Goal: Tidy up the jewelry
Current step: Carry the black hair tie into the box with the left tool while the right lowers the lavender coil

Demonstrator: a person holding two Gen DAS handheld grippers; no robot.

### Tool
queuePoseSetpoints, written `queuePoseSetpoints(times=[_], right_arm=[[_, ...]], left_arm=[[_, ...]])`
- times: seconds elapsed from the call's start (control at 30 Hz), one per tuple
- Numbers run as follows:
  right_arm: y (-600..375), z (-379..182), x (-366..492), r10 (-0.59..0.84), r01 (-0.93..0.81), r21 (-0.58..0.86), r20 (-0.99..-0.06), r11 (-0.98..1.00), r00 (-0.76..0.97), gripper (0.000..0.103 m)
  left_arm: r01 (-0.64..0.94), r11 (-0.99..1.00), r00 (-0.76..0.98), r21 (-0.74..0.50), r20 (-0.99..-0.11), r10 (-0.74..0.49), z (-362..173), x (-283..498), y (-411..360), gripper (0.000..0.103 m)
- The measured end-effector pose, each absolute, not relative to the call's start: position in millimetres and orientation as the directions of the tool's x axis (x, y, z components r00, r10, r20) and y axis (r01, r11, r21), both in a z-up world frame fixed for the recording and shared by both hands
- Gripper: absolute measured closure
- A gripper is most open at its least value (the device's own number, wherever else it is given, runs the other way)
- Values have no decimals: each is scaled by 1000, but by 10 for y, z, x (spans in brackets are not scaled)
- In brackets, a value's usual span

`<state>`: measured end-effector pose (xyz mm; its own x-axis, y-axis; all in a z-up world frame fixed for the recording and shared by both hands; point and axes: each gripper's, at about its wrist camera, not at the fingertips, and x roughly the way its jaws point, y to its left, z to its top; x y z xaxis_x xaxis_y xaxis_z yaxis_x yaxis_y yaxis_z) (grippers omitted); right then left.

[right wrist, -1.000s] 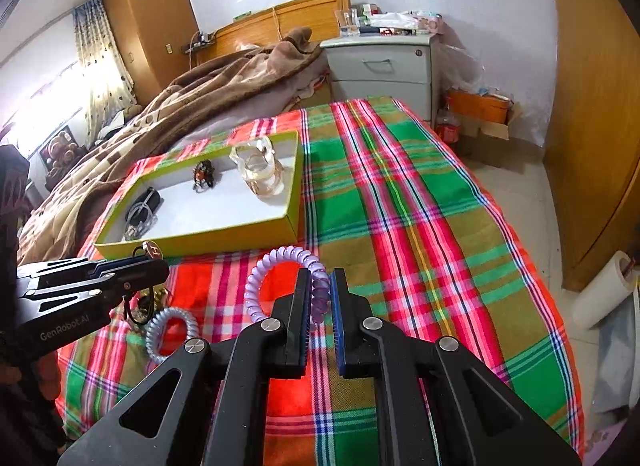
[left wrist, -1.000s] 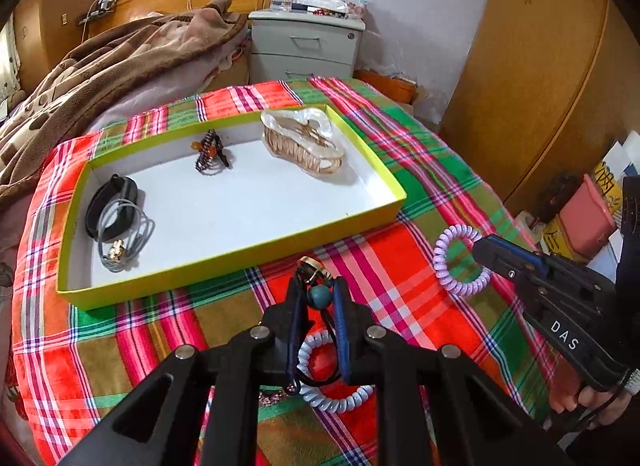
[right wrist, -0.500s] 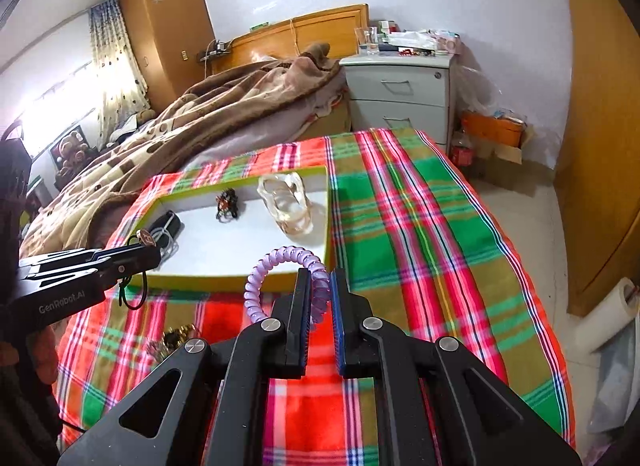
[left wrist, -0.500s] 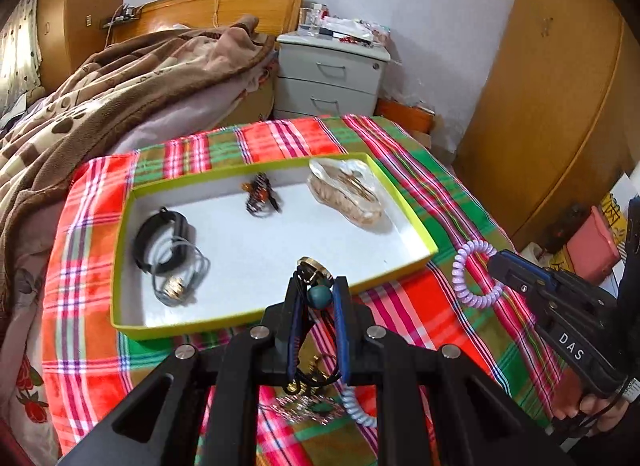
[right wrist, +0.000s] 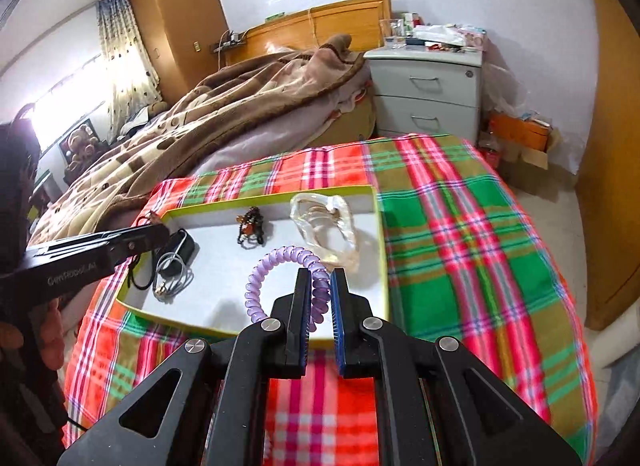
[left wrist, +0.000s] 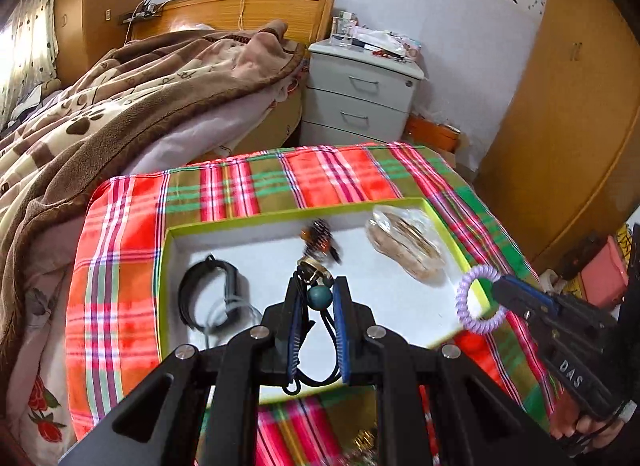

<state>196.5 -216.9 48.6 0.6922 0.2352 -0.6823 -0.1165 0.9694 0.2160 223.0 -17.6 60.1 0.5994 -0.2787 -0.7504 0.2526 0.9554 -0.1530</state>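
In the left wrist view, the left gripper [left wrist: 318,294] pinches a black cord with a teal bead [left wrist: 319,297] above the lime-rimmed white tray [left wrist: 164,266], which sits on a red-and-green plaid cloth [left wrist: 116,266] beside a brown blanket [left wrist: 132,85] and grey nightstand [left wrist: 360,85]. In the right wrist view, the right gripper [right wrist: 319,286] clamps a lilac coil band [right wrist: 256,286] over the tray's near edge; a clear hair claw [right wrist: 326,225] lies inside.
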Motion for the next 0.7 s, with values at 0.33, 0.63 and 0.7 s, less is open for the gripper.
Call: queuePoseSetpoints(times=[0.33, 0.63, 0.7], right_arm=[[-1872, 275, 2285, 238, -156, 180, -727, 971, 644, 93], [-1789, 131, 2423, 223, -158, 159, -755, 974, 616, 93], [-1764, 100, 2441, 215, -160, 146, -761, 976, 612, 93]], left_arm=[[221, 961, 557, -168, -787, -266, 384, 2693, -79, 87], [209, 962, 520, -173, -814, -259, 187, 2975, -87, 87], [206, 963, 513, -172, -819, -256, 144, 3027, -90, 87]])
